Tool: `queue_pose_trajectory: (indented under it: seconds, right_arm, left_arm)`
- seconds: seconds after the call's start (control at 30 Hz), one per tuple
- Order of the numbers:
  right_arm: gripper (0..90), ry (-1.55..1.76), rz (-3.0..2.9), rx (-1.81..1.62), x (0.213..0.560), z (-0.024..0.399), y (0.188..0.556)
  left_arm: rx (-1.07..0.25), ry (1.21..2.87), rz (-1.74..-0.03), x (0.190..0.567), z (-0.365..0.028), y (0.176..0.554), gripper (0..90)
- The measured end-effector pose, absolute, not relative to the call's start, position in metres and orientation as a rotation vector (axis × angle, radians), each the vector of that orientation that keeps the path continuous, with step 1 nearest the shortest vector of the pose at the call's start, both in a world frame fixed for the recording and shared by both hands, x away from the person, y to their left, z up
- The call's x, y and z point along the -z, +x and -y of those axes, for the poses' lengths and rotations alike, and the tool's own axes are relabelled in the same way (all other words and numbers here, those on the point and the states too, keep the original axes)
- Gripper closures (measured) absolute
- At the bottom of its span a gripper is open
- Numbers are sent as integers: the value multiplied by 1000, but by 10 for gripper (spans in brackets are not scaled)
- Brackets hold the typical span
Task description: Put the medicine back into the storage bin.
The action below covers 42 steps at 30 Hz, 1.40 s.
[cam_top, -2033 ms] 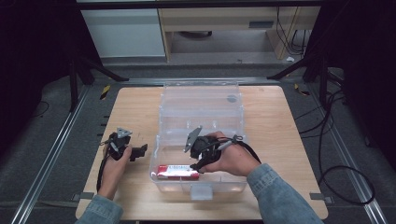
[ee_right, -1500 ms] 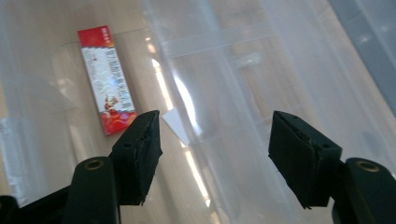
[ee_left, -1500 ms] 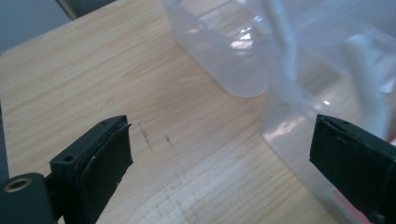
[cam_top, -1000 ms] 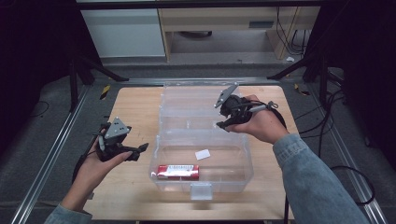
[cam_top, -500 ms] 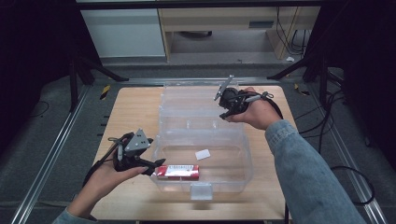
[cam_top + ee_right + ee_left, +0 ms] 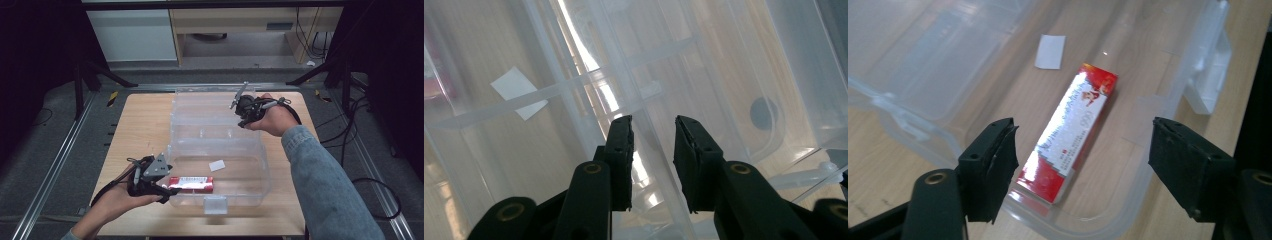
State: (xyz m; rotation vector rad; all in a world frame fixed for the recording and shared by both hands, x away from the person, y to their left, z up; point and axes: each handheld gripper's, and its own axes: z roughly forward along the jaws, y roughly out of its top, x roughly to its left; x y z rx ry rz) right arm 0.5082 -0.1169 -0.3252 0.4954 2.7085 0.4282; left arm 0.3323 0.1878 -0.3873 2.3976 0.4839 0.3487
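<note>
Clear plastic box (image 6: 220, 150) holds one red packet (image 6: 190, 184) and one white paper slip (image 6: 217, 165); left gripper (image 6: 162, 189) at its near-left corner and right gripper (image 6: 239, 111) over its lid have both just been closing, jaws apart and gripping nothing.

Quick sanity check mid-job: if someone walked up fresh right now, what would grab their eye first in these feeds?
The red and silver carton lying flat at the front left of the open clear plastic box, with a small white slip on the box floor just behind it. The left gripper frames that carton with its fingers apart, not touching it. The right gripper hangs over the raised lid at the back, its jaws just having been closing on nothing.
</note>
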Motion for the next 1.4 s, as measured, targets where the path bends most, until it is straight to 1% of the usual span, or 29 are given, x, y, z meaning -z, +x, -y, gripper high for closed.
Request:
queue_pose_trajectory:
  seconds: [0.03, 0.33, 0.43, 0.47, 0.5, 0.53, 0.57, 0.63, 0.67, 0.77, 0.83, 0.9, 1.1, 1.27, 1.4]
  right_arm:
    - [697, 495, -2710, -421, 325, 117, 508]
    - [712, 499, -2710, -413, 325, 115, 508]
    - [712, 497, -2712, -414, 325, 116, 508]
    - [712, 497, -2712, -414, 325, 116, 508]
    - [713, 499, -2712, -413, 325, 115, 508]
    - [713, 499, -2712, -413, 325, 115, 508]
    - [713, 500, -2714, -414, 325, 115, 508]
    - [713, 498, -2714, -415, 325, 115, 509]
    - [713, 499, -2716, -414, 325, 115, 509]
    - [713, 505, -2719, -412, 325, 115, 509]
    - [713, 494, -2721, -413, 325, 115, 510]
    - [713, 496, -2721, -412, 325, 115, 510]
    - [715, 498, -2721, -411, 325, 114, 511]
    - [719, 500, -2713, -402, 325, 113, 516]
    - [719, 505, -2708, -388, 325, 111, 520]
  left_arm:
    - [-339, 2408, -473, 392, -185, 331, 293]
    - [-276, 2484, -427, 408, -176, 326, 348]
    - [-268, 2519, -415, 415, -172, 326, 391]
    - [-257, 2527, -409, 416, -171, 326, 391]
    - [-250, 2535, -401, 418, -170, 325, 416]
    - [-245, 2541, -393, 420, -168, 326, 416]
    - [-234, 2553, -392, 423, -167, 326, 444]
    - [-227, 2550, -394, 425, -166, 326, 459]
    - [-227, 2551, -390, 426, -165, 327, 502]
    - [-225, 2559, -379, 428, -164, 327, 571]
    - [-227, 2560, -372, 428, -164, 327, 586]
    - [-239, 2556, -372, 428, -165, 328, 637]
    - [-230, 2564, -346, 427, -163, 329, 678]
    - [-187, 2549, -349, 429, -164, 335, 763]
    - [-185, 2552, -334, 428, -164, 340, 772]
